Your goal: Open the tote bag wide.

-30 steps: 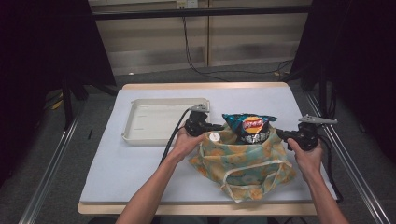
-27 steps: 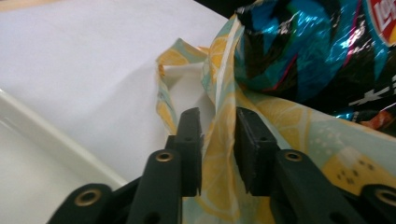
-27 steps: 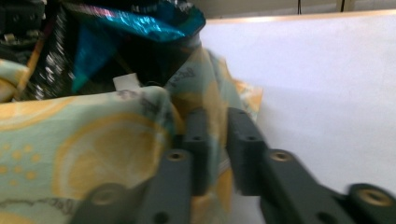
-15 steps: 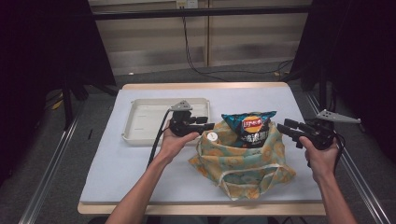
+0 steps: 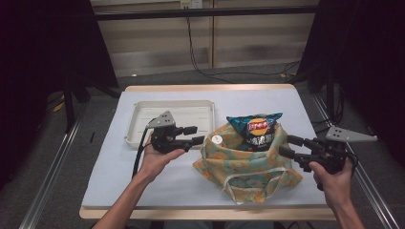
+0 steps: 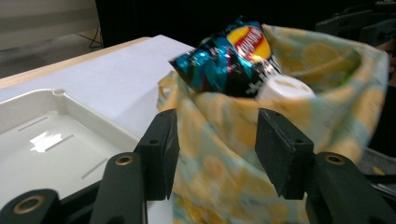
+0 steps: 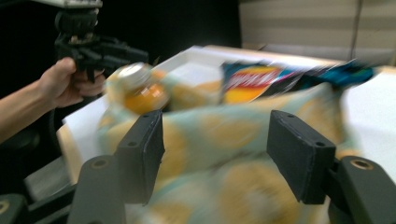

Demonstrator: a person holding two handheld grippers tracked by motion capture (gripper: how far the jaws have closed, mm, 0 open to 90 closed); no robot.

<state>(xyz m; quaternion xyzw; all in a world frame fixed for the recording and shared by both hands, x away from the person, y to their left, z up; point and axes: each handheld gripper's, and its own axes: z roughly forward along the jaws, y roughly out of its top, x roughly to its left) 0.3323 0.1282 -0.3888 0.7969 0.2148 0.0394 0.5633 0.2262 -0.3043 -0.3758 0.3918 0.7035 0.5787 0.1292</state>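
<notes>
From the high view, a patterned cloth bag (image 5: 243, 164) with orange and pale green print sits on the blue-covered table (image 5: 119, 176), a blue crisp packet (image 5: 254, 128) standing out of its open mouth and a white bottle cap (image 5: 217, 140) showing at its left rim. The left gripper (image 5: 195, 135) is held just left of the bag, jaws spread and holding nothing, and the right gripper (image 5: 289, 145) sits at the bag's right edge, also spread and empty; neither visibly touches the cloth.

The left gripper view brings out what the high view cannot: the cap belongs to a bottle (image 6: 284, 88) tucked against the crisp packet (image 6: 229, 56) inside the bag (image 6: 224, 154), and the bag's fabric lies between and beyond the black jaws. It also shows the inside of the white plastic tray (image 6: 51, 140), which is bare, standing just beside the bag.

The right gripper view is smeared by motion. The bag (image 7: 219, 149) fills the space beyond its jaws, the crisp packet (image 7: 261, 81) is readable only as colour, and the round orange shape (image 7: 140, 91) is probably the same bottle. Farther off, the left gripper (image 7: 126, 53) and the hand (image 7: 70, 86) holding it show against the dark background.

The bottle's body is hidden by the cloth in every view.
</notes>
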